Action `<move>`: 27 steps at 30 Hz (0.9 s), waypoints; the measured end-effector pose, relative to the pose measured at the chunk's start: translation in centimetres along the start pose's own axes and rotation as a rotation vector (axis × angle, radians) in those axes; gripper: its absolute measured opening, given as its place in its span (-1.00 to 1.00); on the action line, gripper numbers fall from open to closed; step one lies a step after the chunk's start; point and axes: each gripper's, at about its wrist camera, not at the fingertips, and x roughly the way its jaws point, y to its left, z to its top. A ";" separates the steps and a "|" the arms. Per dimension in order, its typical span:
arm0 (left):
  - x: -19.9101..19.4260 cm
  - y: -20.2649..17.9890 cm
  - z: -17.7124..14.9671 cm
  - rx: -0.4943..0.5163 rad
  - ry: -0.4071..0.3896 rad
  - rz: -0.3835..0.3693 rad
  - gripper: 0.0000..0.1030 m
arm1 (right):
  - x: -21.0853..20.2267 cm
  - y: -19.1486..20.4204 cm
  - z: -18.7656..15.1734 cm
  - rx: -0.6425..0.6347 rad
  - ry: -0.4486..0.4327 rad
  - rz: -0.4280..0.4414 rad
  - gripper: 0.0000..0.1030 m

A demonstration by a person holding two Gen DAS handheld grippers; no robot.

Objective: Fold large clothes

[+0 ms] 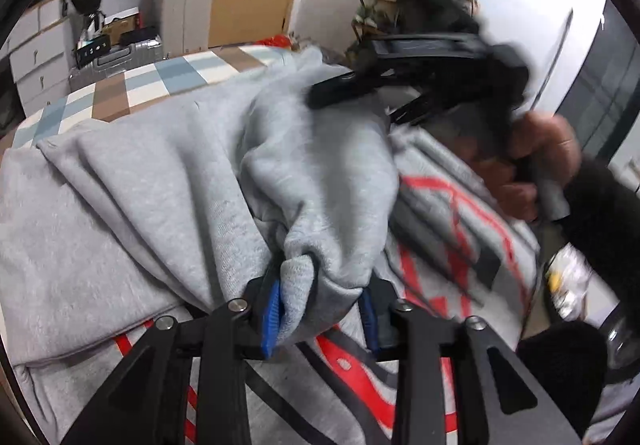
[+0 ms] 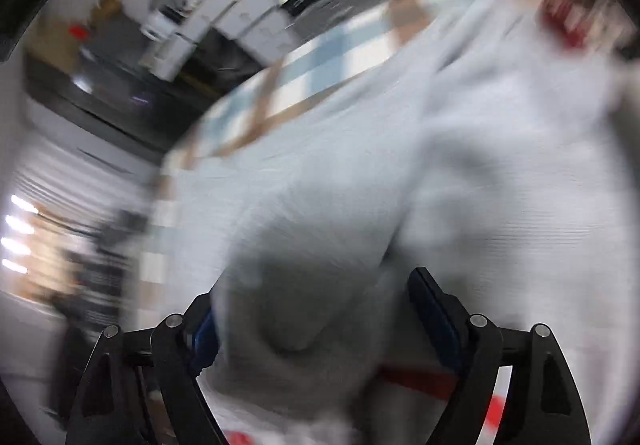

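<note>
A sweatshirt [image 1: 168,181] is lying spread on a checked cloth [image 1: 168,81] covering the table. A bunched fold of it is sitting between the jaws of the left gripper [image 1: 320,309] at the near edge. The right gripper [image 1: 360,101] is hanging over the sweatshirt's far right part. A suitcase [image 1: 120,57] and drawers [image 1: 36,57] are standing behind the table, to the left.
</note>
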 end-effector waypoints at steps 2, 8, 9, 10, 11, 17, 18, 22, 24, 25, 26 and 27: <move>0.1 0.0 0.0 0.009 0.017 0.010 -0.43 | -3.3 1.7 -0.5 -0.129 -0.097 -0.187 0.64; -3.2 3.1 0.7 -0.167 -0.017 -0.178 0.34 | -6.7 8.0 -2.4 -0.328 -0.174 -0.207 0.63; -3.9 3.5 0.5 -0.185 -0.030 -0.206 0.50 | -6.1 8.7 -3.6 -0.359 -0.154 -0.198 0.63; -4.9 4.0 0.3 -0.201 -0.063 -0.217 0.62 | -5.0 9.3 -4.1 -0.387 -0.128 -0.203 0.61; -5.6 3.8 -0.1 -0.206 -0.085 -0.224 0.62 | -3.4 9.9 -4.9 -0.417 -0.090 -0.225 0.48; -7.8 6.0 -1.4 -0.274 -0.114 -0.201 0.62 | 2.6 6.7 -7.7 -0.335 0.015 -0.284 -0.05; -7.9 6.3 -1.6 -0.281 -0.112 -0.190 0.62 | 2.4 6.0 -7.7 -0.286 0.010 -0.259 -0.07; -7.6 7.4 -1.8 -0.316 -0.095 -0.129 0.62 | 1.3 5.7 -7.4 -0.215 0.013 -0.241 -0.06; -7.3 7.7 -1.7 -0.341 -0.094 -0.139 0.62 | -0.9 6.2 -7.2 -0.183 -0.071 -0.153 -0.03; -7.1 7.8 -1.6 -0.346 -0.091 -0.137 0.62 | -1.8 6.6 -7.4 -0.184 -0.116 -0.139 0.00; -7.0 7.8 -1.6 -0.345 -0.089 -0.130 0.62 | -2.2 7.0 -7.7 -0.190 -0.137 -0.145 0.17; -7.0 7.8 -1.5 -0.342 -0.090 -0.122 0.62 | -2.1 7.2 -7.8 -0.203 -0.143 -0.161 0.35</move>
